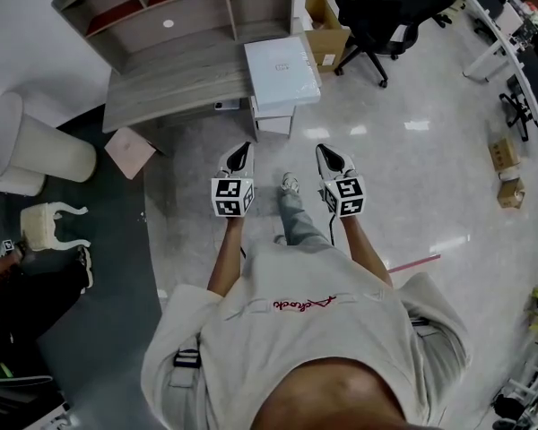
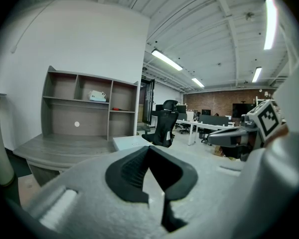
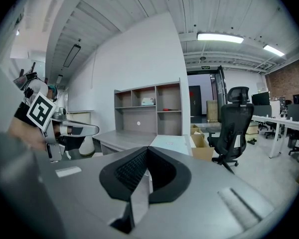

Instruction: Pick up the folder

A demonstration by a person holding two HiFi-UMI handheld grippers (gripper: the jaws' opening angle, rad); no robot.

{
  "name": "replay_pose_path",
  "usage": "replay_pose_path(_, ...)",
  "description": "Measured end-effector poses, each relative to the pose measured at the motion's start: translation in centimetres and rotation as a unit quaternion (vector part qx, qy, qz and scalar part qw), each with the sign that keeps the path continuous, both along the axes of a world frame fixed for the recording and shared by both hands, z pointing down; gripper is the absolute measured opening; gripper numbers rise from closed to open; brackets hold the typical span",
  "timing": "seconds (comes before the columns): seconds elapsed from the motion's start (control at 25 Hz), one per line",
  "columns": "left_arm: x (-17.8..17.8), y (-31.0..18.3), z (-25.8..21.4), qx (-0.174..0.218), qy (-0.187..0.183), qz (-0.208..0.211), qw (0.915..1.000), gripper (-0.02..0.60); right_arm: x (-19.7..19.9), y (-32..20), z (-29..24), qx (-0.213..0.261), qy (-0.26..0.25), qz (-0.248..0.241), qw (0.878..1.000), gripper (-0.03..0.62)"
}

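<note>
The folder (image 1: 282, 72) is a flat, pale blue-white case lying on the right end of the grey desk (image 1: 175, 83), partly overhanging a white cabinet. It also shows in the left gripper view as the folder (image 2: 132, 142) and in the right gripper view as the folder (image 3: 172, 144). I hold both grippers side by side in front of me, well short of the desk. My left gripper (image 1: 239, 158) is shut and holds nothing. My right gripper (image 1: 330, 158) is shut and empty too. Both point toward the desk, slightly downward.
A shelf unit (image 1: 161, 7) stands at the back of the desk. To the right are a black office chair (image 1: 386, 12) and cardboard boxes (image 1: 325, 34). On the left are a white armchair (image 1: 27, 146) and a pink board (image 1: 130, 150) leaning by the desk. My foot (image 1: 290, 184) steps forward on glossy floor.
</note>
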State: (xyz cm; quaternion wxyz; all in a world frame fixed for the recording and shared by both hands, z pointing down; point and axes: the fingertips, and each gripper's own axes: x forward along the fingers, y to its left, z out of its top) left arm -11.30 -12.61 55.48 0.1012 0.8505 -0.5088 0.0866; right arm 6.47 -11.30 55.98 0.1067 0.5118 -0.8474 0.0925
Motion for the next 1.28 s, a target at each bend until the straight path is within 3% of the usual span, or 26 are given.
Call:
replay_pose_path(0.48, 0.1, -6.5, 0.3, -0.005, -0.007, -0.004, 1.0, -0.002, -0.2, -6.6, 0.8, -0.005, -0.006, -0.009, 1.0, 0.006)
replay_pose_path(1.28, 3.1, -24.6, -1.5, -0.005, -0.014, 0.0, 0.9999, -0.002, 1.2, -24.3, -0.2, -0.013, -0.01, -0.027, 1.0, 0.006)
